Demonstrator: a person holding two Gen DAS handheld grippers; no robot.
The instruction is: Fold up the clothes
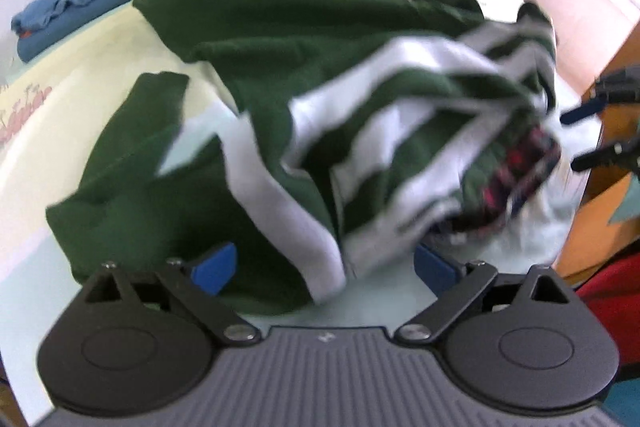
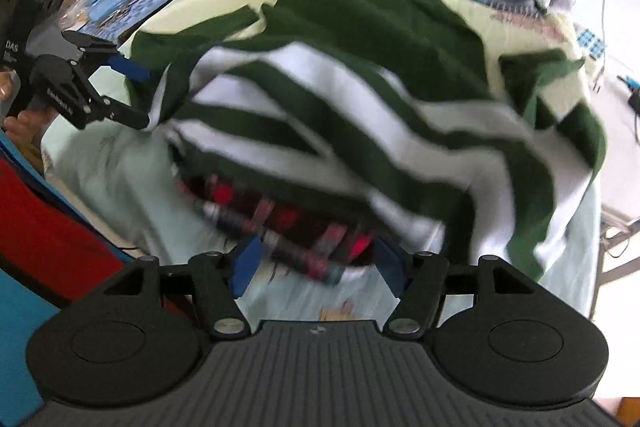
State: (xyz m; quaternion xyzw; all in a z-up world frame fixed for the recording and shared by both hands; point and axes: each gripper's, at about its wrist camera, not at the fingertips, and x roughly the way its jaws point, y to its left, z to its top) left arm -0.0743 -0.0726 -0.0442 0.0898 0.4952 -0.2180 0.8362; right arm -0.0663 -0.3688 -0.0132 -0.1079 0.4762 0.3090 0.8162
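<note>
on the bed [image 1: 100,39], green-and-white striped shirt [image 1: 320,115] lies rumpled over a plaid piece [image 2: 280,227]. my left gripper [image 1: 324,265] and right gripper [image 2: 316,263] both gape, holding nothing. soft, light, floppy; i'd pinch hem corners, not mid-fabric

I am looking at a green-and-white striped garment [image 1: 360,115] of soft, matt, fleecy-looking cloth, lying on a pale bedsheet [image 2: 120,179] of smooth thin cotton-like fabric. My left gripper [image 1: 324,267] is showing matt black plastic arms, a ribbed grey body and shiny metal pivot screws, with smooth blue plastic pads [image 1: 214,267]. Beside it, orange-brown wood furniture [image 1: 608,211] is gleaming faintly.
</note>
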